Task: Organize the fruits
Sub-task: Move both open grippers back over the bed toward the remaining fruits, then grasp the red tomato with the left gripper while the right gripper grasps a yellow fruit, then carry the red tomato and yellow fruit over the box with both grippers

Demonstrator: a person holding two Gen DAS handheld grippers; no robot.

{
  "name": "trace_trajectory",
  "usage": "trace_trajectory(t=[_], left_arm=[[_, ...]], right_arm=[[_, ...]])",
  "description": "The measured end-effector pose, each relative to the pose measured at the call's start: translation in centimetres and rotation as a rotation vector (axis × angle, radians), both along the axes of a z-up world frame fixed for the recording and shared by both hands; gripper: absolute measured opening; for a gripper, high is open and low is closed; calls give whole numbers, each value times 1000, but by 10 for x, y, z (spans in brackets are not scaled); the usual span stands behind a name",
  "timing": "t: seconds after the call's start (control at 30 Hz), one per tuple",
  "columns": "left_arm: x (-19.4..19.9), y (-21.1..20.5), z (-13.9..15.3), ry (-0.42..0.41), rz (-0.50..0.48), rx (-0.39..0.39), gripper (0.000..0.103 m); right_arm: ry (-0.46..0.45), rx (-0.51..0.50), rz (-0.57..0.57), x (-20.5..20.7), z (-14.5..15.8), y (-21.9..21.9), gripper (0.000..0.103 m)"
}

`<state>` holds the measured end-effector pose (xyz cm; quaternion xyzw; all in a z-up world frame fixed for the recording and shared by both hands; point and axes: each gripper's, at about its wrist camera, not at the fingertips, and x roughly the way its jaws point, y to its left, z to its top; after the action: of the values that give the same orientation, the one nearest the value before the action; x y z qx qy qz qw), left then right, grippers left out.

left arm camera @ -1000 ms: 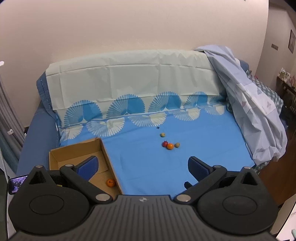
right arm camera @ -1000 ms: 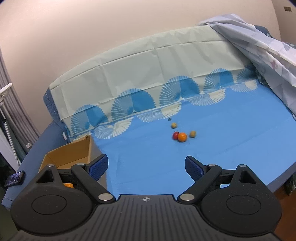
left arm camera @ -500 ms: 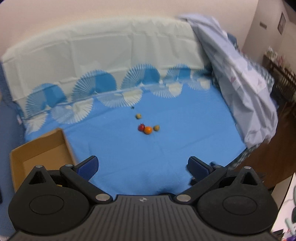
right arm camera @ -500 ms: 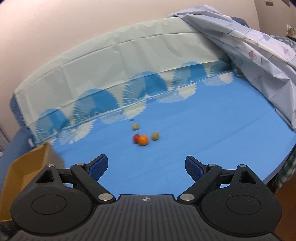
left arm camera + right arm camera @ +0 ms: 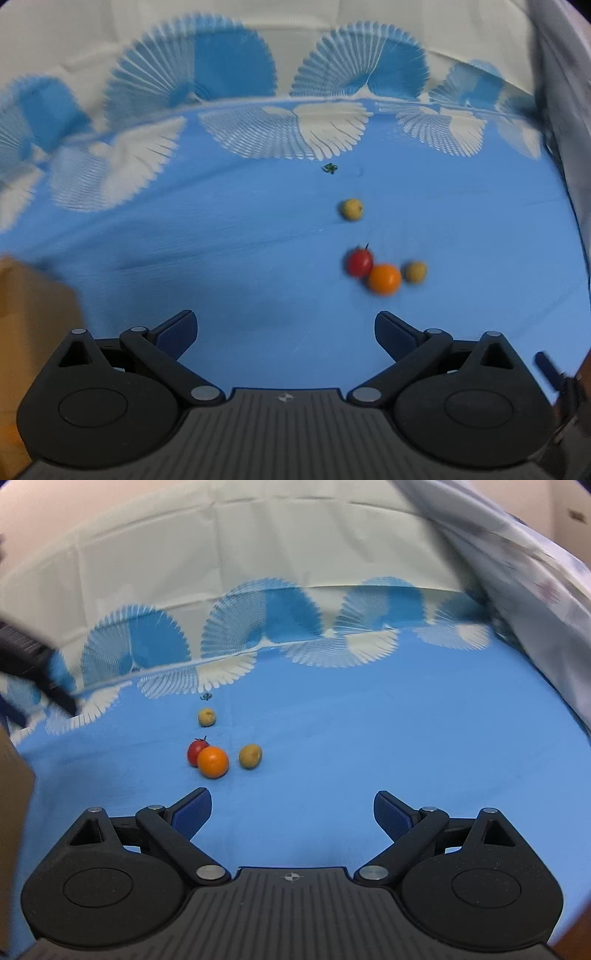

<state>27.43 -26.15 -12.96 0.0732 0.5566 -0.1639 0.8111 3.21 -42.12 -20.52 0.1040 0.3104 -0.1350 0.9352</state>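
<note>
We see our left gripper (image 5: pixel 285 330) spread wide over the bed's blue sheet (image 5: pixel 221 258), with nothing between its fingers. Our right gripper (image 5: pixel 292 810) is empty too, its jaws opening further. We find no readable writing anywhere.

Ahead lie the fruits: a red fruit (image 5: pixel 196 751) touching an orange (image 5: pixel 212 762), a yellowish-green fruit (image 5: pixel 250 756) just beside them, and another yellow fruit (image 5: pixel 206 716) farther back near a small green scrap (image 5: pixel 205 696). Nothing blocks them. A cardboard box (image 5: pixel 33 317) sits at the left edge, and a pale blanket (image 5: pixel 517 565) hangs on the right.
</note>
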Motion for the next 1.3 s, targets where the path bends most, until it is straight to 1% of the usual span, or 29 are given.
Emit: trace_trajectory(t=[0.03,0.13,0.23,0.3,0.4,0.43,0.5,0.57,0.6,0.63,0.67,0.7,0.73,0.77,0.8,0.83,0.87,1.0,1.07,1.17,1.23,1.3], left_arm=[[10,-10,-11,12,-2,-7,102],[33,-38,-44,62,-2,5,102],[49,-57,-76,99,-2,22,102],[54,-64,-88,117,8,19,101],[60,-71,-99,132,0,-20,100],[61,-73,-102,130,-3,-24,100],[62,-78,-109,132,-16,-18,100],[63,-77,-111,133,6,-40,98],[65,-75,-112,144,20,-52,93],[65,-74,-112,149,33,-58,85],[65,-73,-111,140,39,-42,83],[63,-72,-109,137,38,-45,76],[62,-70,-107,137,35,-68,63],[61,-67,-106,155,35,-100,56],[60,-65,-106,190,39,-133,38],[58,-63,-107,216,50,-158,35],[55,-62,-106,218,60,-153,35],[36,-57,-99,166,23,-110,34],[29,-50,-96,160,8,-105,34],[22,-37,-96,141,2,-87,34],[19,-27,-90,133,10,-93,34],[12,-14,-76,111,16,-110,34]], right_arm=[[1,-23,31,16,-9,-4,95],[31,-75,87,59,-34,-14,95],[71,-82,103,94,-58,-28,95],[88,-75,115,111,-71,-34,95],[90,-75,137,128,-86,-36,97],[78,-91,144,130,-89,-35,99],[60,-119,163,135,-93,-31,99],[45,-133,180,138,-95,-28,99],[39,-142,183,138,-95,-27,95],[28,-148,196,136,-95,-25,86],[17,-152,222,134,-94,-23,78],[8,-164,253,133,-93,-19,61],[6,-187,289,130,-91,-13,44],[10,-207,306,128,-90,-8,36],[16,-226,314,126,-89,-4,30],[24,-242,305,123,-88,0,30],[28,-238,294,120,-87,1,30],[47,-176,228,99,-80,-6,30],[43,-134,207,85,-75,-10,30],[37,-120,186,66,-70,-10,30],[34,-107,160,56,-64,-8,30],[23,-73,140,47,-56,-5,30]])
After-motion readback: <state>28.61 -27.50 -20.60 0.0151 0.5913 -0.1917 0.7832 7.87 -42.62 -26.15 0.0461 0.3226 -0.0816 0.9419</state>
